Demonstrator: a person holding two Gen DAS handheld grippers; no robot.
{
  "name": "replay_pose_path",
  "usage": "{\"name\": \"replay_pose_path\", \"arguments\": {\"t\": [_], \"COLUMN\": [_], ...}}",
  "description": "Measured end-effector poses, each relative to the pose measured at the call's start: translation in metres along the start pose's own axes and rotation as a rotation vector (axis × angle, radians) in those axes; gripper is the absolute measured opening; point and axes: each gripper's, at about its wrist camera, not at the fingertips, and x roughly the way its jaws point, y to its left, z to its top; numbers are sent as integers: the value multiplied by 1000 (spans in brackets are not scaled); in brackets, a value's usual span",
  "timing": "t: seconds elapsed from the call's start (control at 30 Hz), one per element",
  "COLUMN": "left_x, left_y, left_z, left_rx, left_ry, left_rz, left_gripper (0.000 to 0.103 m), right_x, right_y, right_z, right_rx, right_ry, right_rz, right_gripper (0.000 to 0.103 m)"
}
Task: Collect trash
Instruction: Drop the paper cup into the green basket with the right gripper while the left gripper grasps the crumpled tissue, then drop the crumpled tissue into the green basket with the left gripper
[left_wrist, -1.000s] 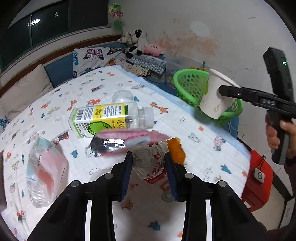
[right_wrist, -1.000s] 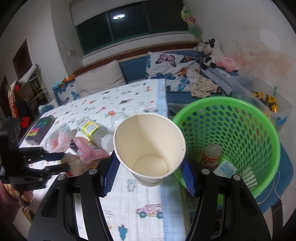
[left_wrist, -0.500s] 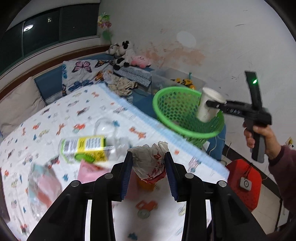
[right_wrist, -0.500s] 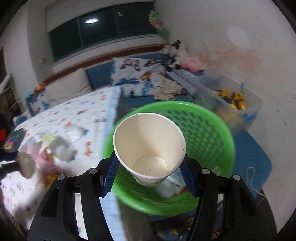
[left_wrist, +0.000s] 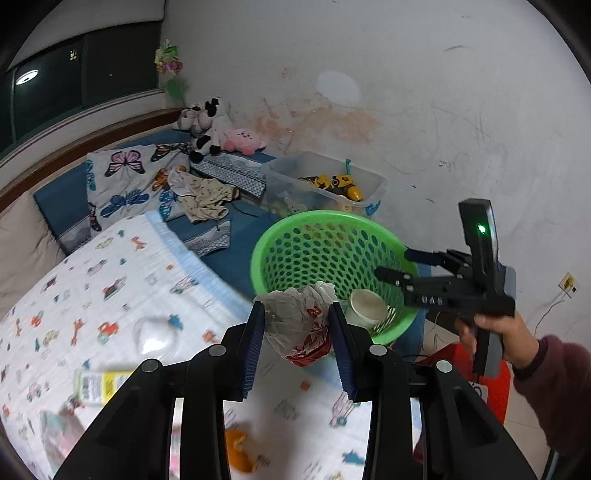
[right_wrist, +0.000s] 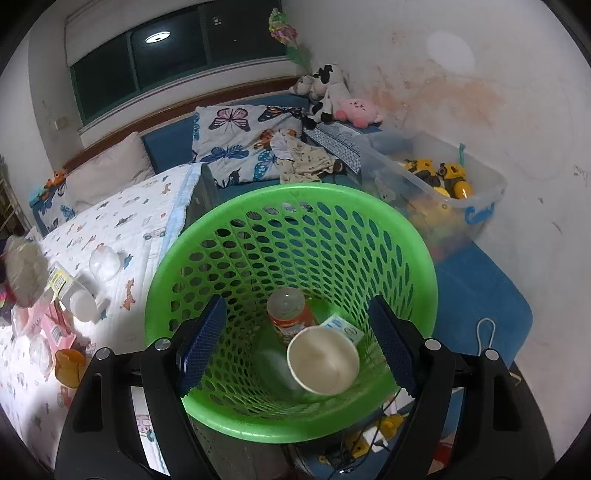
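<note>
Right gripper (right_wrist: 297, 341): jaws have just been opening and stand wide apart above the green basket (right_wrist: 402, 236), nothing between the pads. The paper cup (right_wrist: 323, 360) lies inside the basket, white, mouth turned up toward the camera, beside an orange-labelled bottle (right_wrist: 290, 314) and a small carton (right_wrist: 341, 326). Left gripper (left_wrist: 297, 341): pads closed on a crumpled wrapper (left_wrist: 301, 323), whitish with red print, held near the basket rim above the patterned bed sheet (left_wrist: 122, 280).

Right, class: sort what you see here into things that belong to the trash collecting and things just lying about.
Job:
green basket
paper cup
crumpled wrapper
plastic bottle
pink packet

Lying about:
plush toys
toy bin
butterfly pillow
</note>
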Motion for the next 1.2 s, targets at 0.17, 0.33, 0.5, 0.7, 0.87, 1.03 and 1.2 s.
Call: {"name": "replay_pose_path", "arguments": {"t": [0.17, 0.33, 0.5, 0.7, 0.87, 1.03, 1.2], "left_x": [33, 70, 94, 105, 101, 76, 42], "left_y": [-11, -23, -33, -35, -26, -10, 10], "left_z": [15, 24, 27, 25, 19, 1, -26], "left_rx": [-1, -3, -8, -30, -72, -108, -139], "left_ry": [38, 95, 134, 143, 140, 111, 88], "left_rz": [-19, -30, -44, -45, -50, -24, 32], "left_gripper": [35, 35, 43, 66, 70, 70, 70], "right_x": [-13, -25, -29, -31, -34, -40, -43], "right_y": [-4, -8, -14, -17, -15, -3, 20], "right_z": [-2, -7, -12, -19, -25, -29, -33], "right_rx": [2, 2, 17, 25, 25, 6, -34], "right_ry": [-21, -39, -41, -31, -22, -17, -13], "right_rz": [15, 22, 30, 37, 43, 74, 113], "right_gripper": [80, 81, 82, 82, 82, 82, 82]}}
